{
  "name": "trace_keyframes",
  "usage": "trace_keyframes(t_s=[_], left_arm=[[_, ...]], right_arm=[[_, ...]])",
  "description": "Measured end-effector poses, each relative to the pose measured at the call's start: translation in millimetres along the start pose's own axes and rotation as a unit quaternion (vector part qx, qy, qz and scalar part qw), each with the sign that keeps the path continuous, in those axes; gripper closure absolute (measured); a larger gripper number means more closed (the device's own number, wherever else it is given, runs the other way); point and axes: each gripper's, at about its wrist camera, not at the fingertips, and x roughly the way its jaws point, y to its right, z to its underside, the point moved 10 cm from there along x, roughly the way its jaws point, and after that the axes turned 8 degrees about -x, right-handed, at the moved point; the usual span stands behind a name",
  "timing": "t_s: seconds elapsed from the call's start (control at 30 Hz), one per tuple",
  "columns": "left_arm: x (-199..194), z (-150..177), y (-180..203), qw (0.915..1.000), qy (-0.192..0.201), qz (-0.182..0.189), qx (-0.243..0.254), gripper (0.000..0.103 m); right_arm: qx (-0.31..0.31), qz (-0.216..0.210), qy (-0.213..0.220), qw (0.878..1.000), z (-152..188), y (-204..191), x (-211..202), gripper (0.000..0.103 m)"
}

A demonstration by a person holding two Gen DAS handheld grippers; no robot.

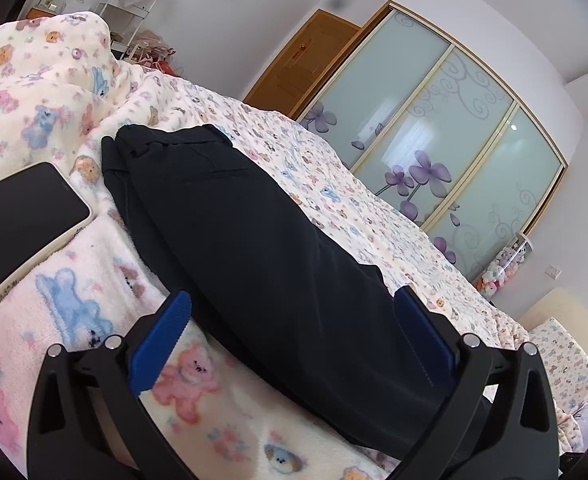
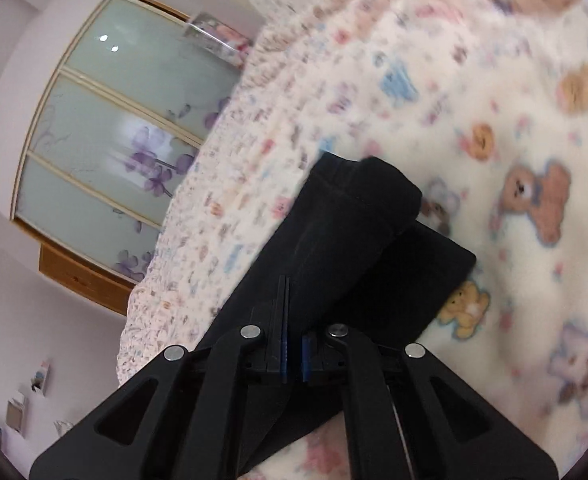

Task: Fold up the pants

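Through my left wrist view, a phone (image 1: 21,216) with a dark screen and pale case lies on the fleece blanket (image 1: 73,280) at the far left, its lower end cut off by the lens rim. Just right of it lie the pants (image 1: 245,240), dark, smooth-woven, laid in a long band running from the heaped end of the bed toward me, the waistband end away from me with a welt pocket seam showing. The near end of the band disappears beneath my left gripper (image 1: 291,340), so I cannot see where it stops. That gripper's jaws stand wide apart, ribbed blue pads either side of the cloth, holding nothing. Right of the pants the bed's small-print sheet (image 1: 354,200) runs bare to its far edge, beyond which stand a wardrobe (image 1: 454,152) with frosted, flower-painted sliding doors and a wooden door (image 1: 302,68).

In my right wrist view, blurred throughout, the wardrobe sits at left, then the sheet's edge. My right gripper (image 2: 294,356) is closed, its blue pads pinching a layer of the pants, lifting one leg end (image 2: 358,216) over the other leg, which lies flat with its square hem on the blanket. Rightward the plush teddy-bear blanket spreads bare.
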Motion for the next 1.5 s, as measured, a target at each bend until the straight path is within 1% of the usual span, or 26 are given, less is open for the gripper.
trace_keyframes(t_s=[0.13,0.2,0.23,0.27,0.33,0.4,0.43,0.47,0.5,0.57,0.6,0.63,0.67,0.7,0.73,0.8,0.9,0.97,1.03,1.07,1.1,1.13,1.17,1.23,1.4,1.5], left_arm=[[1,1,0,1.0,-0.003,-0.001,0.0,0.002],[1,1,-1,1.0,-0.005,0.0,0.0,0.002],[2,1,0,1.0,-0.006,0.0,0.0,0.002],[3,1,-1,1.0,-0.006,0.0,0.0,0.002],[3,1,0,1.0,-0.007,0.0,0.001,0.002],[3,1,0,1.0,-0.007,0.0,0.001,0.002],[4,1,0,1.0,-0.006,0.001,0.002,0.002],[3,1,1,1.0,-0.005,0.002,0.002,0.002],[3,0,2,1.0,-0.004,0.008,0.003,0.002],[1,0,7,0.9998,-0.002,0.02,0.005,0.002],[-1,-1,9,0.9996,0.0,0.028,0.005,0.002],[-2,-2,12,0.9992,0.002,0.039,0.005,0.002],[-4,-3,15,0.9988,0.003,0.048,0.004,0.002],[-5,-5,18,0.998,0.004,0.063,0.002,0.002],[-6,-8,21,0.9969,0.004,0.078,0.0,0.002],[-7,-14,28,0.9942,0.002,0.108,-0.006,0.002],[4,-19,43,0.9871,-0.032,0.156,-0.018,0.002],[16,-16,49,0.9848,-0.059,0.163,-0.014,0.002],[34,-10,43,0.9892,-0.08,0.123,-0.003,0.002],[43,-7,34,0.9928,-0.088,0.081,0.001,0.002],[56,1,20,0.9928,-0.113,0.04,-0.001,0.002],[65,8,13,0.9905,-0.134,0.03,-0.005,0.002],[68,11,10,0.9895,-0.141,0.03,-0.008,0.002],[64,9,13,0.9908,-0.131,0.033,-0.002,0.002],[62,10,14,0.9915,-0.124,0.04,0.0,0.002],[60,8,12,0.9915,-0.121,0.046,-0.005,0.002]], right_arm=[[0.033,0.047,-0.059,0.997,16,33,16,0.098],[0.051,0.045,-0.071,0.995,17,34,11,0.094],[0.059,0.053,-0.067,0.995,13,36,3,0.092],[0.062,0.062,-0.059,0.994,11,37,-4,0.086],[0.062,0.09,-0.011,0.994,-2,42,-30,0.077],[0.041,0.103,0.029,0.993,-12,39,-50,0.077],[0.012,0.089,0.05,0.995,-20,27,-58,0.077],[-0.006,0.068,0.056,0.996,-22,16,-55,0.076],[-0.031,0.033,0.048,0.998,-23,-1,-48,0.074],[-0.049,-0.004,0.021,0.999,-13,-18,-34,0.065],[-0.05,-0.009,0.002,0.999,-6,-19,-24,0.051],[-0.045,0.003,-0.015,0.999,-2,-15,-15,0.033],[-0.036,0.038,-0.057,0.997,11,-1,5,0.025],[-0.035,0.054,-0.09,0.994,21,9,20,0.026],[-0.041,0.058,-0.106,0.992,27,14,30,0.026],[-0.061,0.069,-0.091,0.992,24,6,23,0.025],[-0.064,0.015,-0.055,0.996,14,-20,9,0.025],[-0.055,0.013,-0.048,0.997,13,-19,6,0.025],[-0.041,0.017,-0.05,0.998,12,-13,10,0.025],[-0.027,0.025,-0.056,0.998,13,-5,9,0.025],[-0.015,0.028,-0.06,0.998,13,-1,9,0.025],[-0.005,0.031,-0.062,0.998,14,3,6,0.025],[0.011,0.035,-0.063,0.997,14,6,6,0.025],[0.032,0.033,-0.06,0.997,12,13,-5,0.025],[0.056,0.043,-0.042,0.997,10,27,-34,0.025],[0.075,0.043,-0.058,0.995,13,41,-31,0.025]])
